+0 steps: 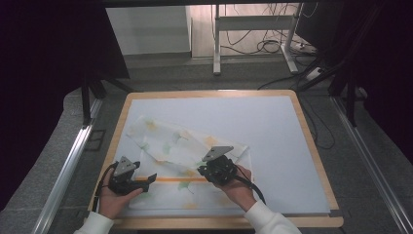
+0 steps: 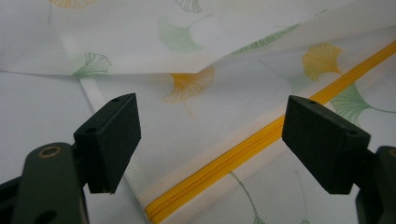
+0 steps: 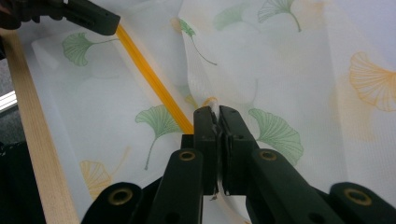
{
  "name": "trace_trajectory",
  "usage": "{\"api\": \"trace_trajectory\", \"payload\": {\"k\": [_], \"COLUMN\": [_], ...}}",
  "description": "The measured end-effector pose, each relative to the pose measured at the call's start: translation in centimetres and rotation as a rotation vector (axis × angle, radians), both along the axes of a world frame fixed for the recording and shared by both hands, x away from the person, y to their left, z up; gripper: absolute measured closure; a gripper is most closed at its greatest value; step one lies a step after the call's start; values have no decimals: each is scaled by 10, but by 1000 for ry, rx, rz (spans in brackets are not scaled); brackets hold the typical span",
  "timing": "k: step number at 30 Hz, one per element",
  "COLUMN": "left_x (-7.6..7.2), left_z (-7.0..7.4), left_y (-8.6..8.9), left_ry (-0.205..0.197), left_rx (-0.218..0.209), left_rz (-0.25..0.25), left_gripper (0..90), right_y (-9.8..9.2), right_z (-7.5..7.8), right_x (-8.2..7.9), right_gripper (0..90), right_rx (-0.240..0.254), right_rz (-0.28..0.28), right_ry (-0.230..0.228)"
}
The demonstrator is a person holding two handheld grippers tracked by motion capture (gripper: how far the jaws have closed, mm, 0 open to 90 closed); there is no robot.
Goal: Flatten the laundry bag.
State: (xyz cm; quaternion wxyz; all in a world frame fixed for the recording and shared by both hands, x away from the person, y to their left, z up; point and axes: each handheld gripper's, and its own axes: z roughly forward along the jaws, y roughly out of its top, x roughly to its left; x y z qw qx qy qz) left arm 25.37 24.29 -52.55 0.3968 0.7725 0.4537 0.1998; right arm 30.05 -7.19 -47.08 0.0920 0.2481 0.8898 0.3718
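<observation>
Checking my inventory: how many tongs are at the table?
2. The left tongs sit open by the bag's yellow zipper; the right tongs are shut on the bag's fabric, mid-table.

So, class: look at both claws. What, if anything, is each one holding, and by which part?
The right claw is shut on the mesh laundry bag, pinching a fold of fabric beside the yellow zipper. The left claw is open over the zipper, holding nothing.

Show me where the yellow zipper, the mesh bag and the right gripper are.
yellow zipper [image 2: 219, 161], left gripper view, mid-length of the band
mesh bag [image 1: 165, 139], high view, folded upper part
right gripper [image 3: 216, 112], right gripper view, between its fingertips
</observation>
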Motion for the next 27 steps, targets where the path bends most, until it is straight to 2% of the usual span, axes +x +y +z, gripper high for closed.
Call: {"api": "trace_trajectory", "payload": {"k": [11,21,27], "left_x": [0,0,1], "left_z": [0,-1,-1], "left_y": [-1,-1,-1], "left_ry": [2,2,5], "left_rx": [3,10,11], "left_rz": [-5,-10,-13], "left_gripper": [193,193,193], "right_y": [-14,-31,-36], "right_z": [6,10,9], "right_x": [11,23,28], "right_gripper": [857,857,857], "right_rx": [24,46,45], "right_rz": [-38,-100,-125], "right_ry": [-10,-23,-27]}}
